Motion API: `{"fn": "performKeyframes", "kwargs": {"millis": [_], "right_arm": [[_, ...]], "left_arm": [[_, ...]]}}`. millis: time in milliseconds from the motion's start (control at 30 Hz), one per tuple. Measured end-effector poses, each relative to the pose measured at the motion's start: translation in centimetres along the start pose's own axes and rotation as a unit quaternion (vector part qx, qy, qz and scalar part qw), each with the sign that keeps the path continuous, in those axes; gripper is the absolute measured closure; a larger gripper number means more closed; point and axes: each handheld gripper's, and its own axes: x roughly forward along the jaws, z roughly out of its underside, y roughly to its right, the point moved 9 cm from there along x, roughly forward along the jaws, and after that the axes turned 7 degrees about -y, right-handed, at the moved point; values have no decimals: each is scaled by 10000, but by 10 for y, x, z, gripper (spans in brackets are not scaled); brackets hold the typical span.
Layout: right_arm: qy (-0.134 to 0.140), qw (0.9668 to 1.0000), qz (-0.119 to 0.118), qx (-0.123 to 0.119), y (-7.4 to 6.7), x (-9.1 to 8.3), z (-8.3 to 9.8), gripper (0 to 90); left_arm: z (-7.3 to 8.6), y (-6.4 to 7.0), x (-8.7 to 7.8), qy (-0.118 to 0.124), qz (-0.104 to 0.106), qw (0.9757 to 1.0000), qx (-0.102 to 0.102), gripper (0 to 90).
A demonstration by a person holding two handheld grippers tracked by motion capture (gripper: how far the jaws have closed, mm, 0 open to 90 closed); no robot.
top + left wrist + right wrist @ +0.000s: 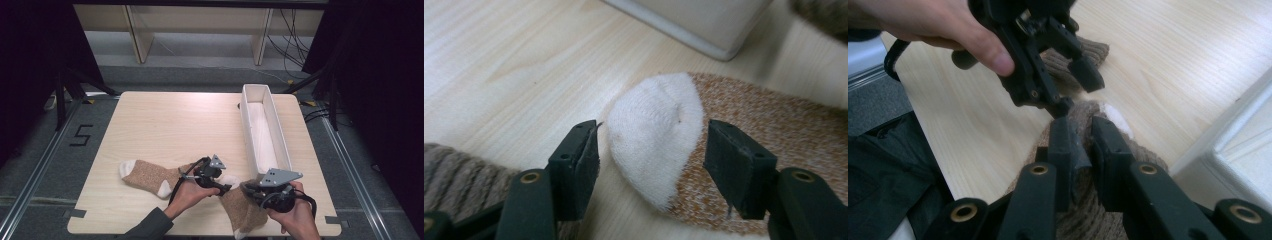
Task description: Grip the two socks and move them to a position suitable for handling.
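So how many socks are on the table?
2. One sock lies flat at the table's near left. The other sock is at the near edge, pinched by the right gripper. Nothing seems hidden.

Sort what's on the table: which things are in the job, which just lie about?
In the job:
- right sock, pinched by the right hand-held gripper
- its white toe, between the open left hand-held gripper

Lying about:
- left sock
- white tray
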Motion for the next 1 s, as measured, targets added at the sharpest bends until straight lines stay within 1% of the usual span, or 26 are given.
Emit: {"fn": "performKeyframes", "kwargs": {"millis": [33, 67, 100, 133, 167, 233, 267, 300, 333, 367, 400, 433, 467, 500, 533, 567, 600, 633, 667, 767, 800, 833, 867, 900, 933, 1000], "right_arm": [[47, 10000, 26, -67, 2, -1, 0, 801], [26, 10000, -4, 9, 1, -1, 1, 800], [25, 10000, -4, 59, 1, -2, 2, 801], [6, 10000, -41, 61, 0, -3, 4, 801], [69, 10000, 24, -13, 2, -3, 3, 801], [38, 10000, -2, 71, 2, -5, 6, 801], [59, 10000, -3, 67, 2, -5, 6, 800], [107, 9999, 82, 6, 4, -7, 6, 801], [67, 9999, 56, 85, 3, -7, 7, 800], [46, 9999, 38, 115, 2, -8, 8, 801], [67, 9999, 69, 73, 3, -8, 8, 800], [113, 9999, 122, 2, 5, -8, 7, 801], [99, 9999, 66, 73, 4, -9, 8, 801], [101, 9999, 70, 49, 4, -9, 8, 802], [103, 9999, 81, 61, 5, -10, 8, 802], [93, 9999, 88, 94, 4, -12, 8, 803], [96, 9998, 94, 148, 3, -14, 8, 803], [123, 9998, 125, 61, 5, -16, 8, 803], [146, 9998, 129, 65, 5, -18, 7, 803], [236, 9995, 185, 53, 8, -29, 7, 806], [273, 9993, 230, 82, 10, -32, 6, 808], [316, 9990, 304, -3, 13, -35, 5, 810], [321, 9991, 278, 61, 13, -38, 5, 812], [357, 9989, 306, 39, 14, -39, 5, 815], [356, 9988, 342, -12, 15, -40, 4, 817], [327, 9989, 337, -40, 14, -40, 2, 820]], "left_arm": [[1, -2, 3, -55, -24, 10000, 32, 381], [2, -2, 4, -145, -2, 9999, 47, 381], [1, -2, 4, -153, 30, 9999, 32, 381], [-1, -2, 4, -79, 38, 10000, -20, 382], [-2, -1, 4, -67, 11, 10000, -14, 390], [-1, 0, 7, -282, -15, 9995, 139, 423], [-1, 0, 9, -330, 16, 9993, 164, 433], [-2, 2, 11, -259, 77, 9996, 89, 458], [-3, 1, 10, -285, 75, 9995, 128, 496], [-5, 3, 10, -246, 73, 9996, 101, 550], [-6, 1, 8, -241, -15, 9994, 250, 612], [-8, 2, 7, -139, -77, 9995, 260, 664], [-9, 3, 6, -71, -73, 9997, 220, 702], [-9, 2, 2, -70, -98, 9993, 366, 756], [-11, 3, -1, 33, -12, 9995, 324, 808], [-13, 4, -6, 135, 58, 9995, 291, 815], [-13, 5, -12, 191, 63, 9993, 329, 819], [-14, 5, -19, 246, 69, 9990, 376, 823], [-13, 6, -27, 284, 61, 9988, 396, 828], [-12, 2, -50, 548, 83, 9981, 261, 834], [-10, 0, -59, 600, 101, 9977, 282, 835], [-10, -1, -67, 749, 131, 9969, 176, 835], [-7, -3, -75, 815, 126, 9965, 152, 835], [-4, -6, -84, 854, 84, 9962, 166, 836], [-1, -9, -91, 931, 40, 9956, 86, 836], [8, -16, -104, 983, -6, 9952, 14, 836]]}}
